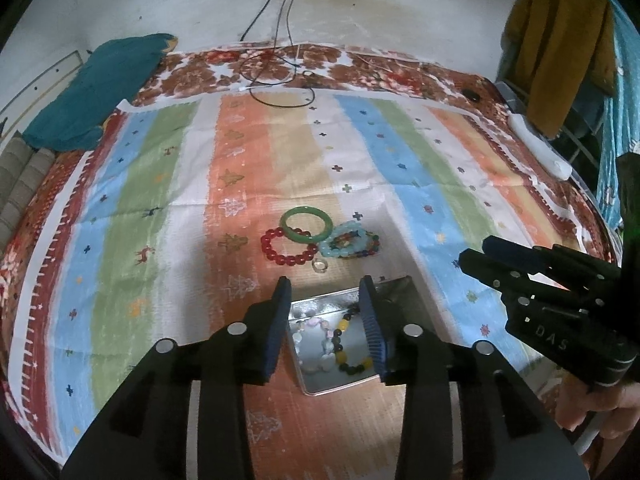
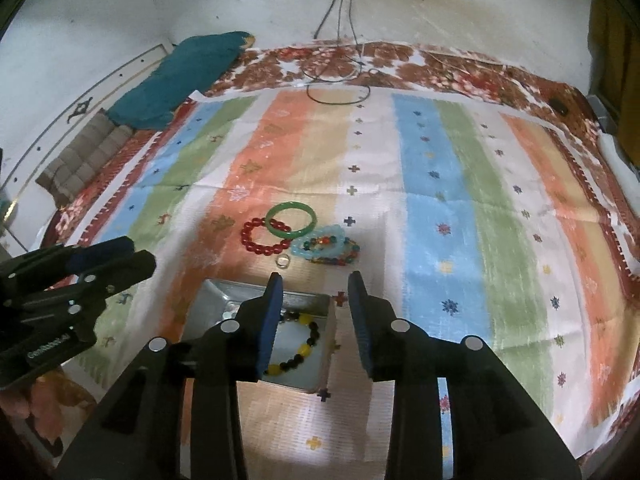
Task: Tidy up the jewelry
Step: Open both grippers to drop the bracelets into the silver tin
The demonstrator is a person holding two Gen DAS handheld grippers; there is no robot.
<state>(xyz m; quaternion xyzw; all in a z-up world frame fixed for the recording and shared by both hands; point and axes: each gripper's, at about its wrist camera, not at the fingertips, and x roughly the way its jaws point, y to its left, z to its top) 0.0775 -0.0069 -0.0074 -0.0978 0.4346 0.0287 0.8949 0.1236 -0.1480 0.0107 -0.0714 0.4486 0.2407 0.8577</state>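
Observation:
A silver tin box (image 1: 320, 388) (image 2: 326, 316) lies open on the striped cloth, holding a yellow-and-dark bead bracelet (image 1: 347, 330) (image 2: 306, 346) and pale beads. Beyond it lie a green bangle (image 1: 307, 229) (image 2: 291, 219), a red bead bracelet (image 1: 286, 248) (image 2: 262, 238), a light blue bracelet with a multicolour bead one (image 1: 350, 240) (image 2: 324, 246), and a small clear ring (image 1: 321, 266) (image 2: 283, 261). My left gripper (image 1: 325, 300) is open and empty above the box. My right gripper (image 2: 314, 292) is open and empty over the box's right edge; it shows in the left wrist view (image 1: 476, 254).
A striped cloth (image 1: 420, 208) (image 2: 460, 208) covers a bed with a red floral sheet. A teal pillow (image 1: 100, 88) (image 2: 180, 76) lies at the far left. Black cables (image 1: 276, 76) (image 2: 340, 80) trail at the far edge. A brown coat (image 1: 560, 48) hangs at right.

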